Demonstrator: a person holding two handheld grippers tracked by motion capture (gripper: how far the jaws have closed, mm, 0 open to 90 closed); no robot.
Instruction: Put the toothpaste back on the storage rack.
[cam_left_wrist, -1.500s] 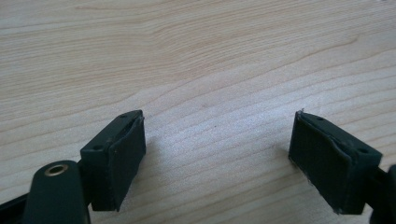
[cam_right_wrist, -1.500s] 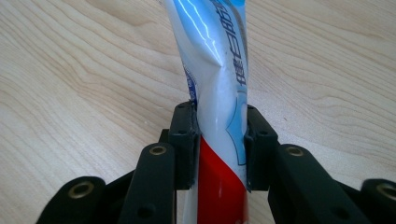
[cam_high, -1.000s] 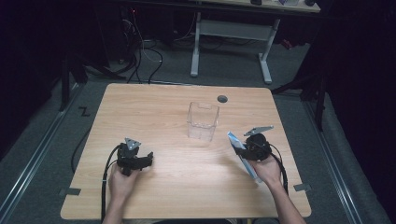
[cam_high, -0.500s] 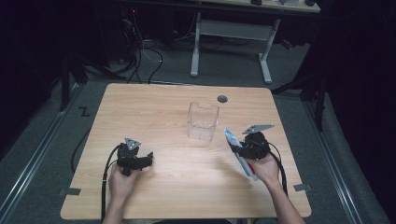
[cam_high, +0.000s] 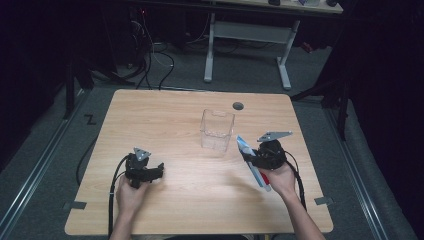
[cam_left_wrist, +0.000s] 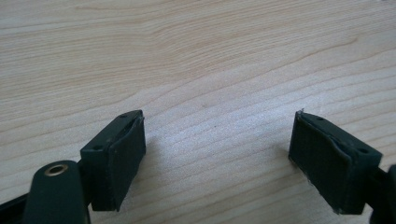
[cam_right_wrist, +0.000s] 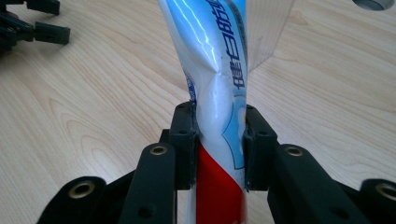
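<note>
Right gripper (cam_high: 252, 161) sits at the table's (cam_high: 175, 120) right side, hand under it, jaws pointing left toward the clear plastic container (cam_high: 217, 130). Jaws pinch a toothpaste tube (cam_high: 252, 162) mid-body; the tube wall dents at the pads. Tube's long axis runs diagonal in the high view: upper end near the container's base, lower end toward the near edge by the palm. White-blue body with blue print, red section behind the jaws. Left gripper (cam_high: 159, 170) rests low near the table's left front, jaws spread, nothing between them.

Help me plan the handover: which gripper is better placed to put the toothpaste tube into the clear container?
Right gripper: it grips the toothpaste tube beside the clear container. Left gripper sits open, farther away.
</note>
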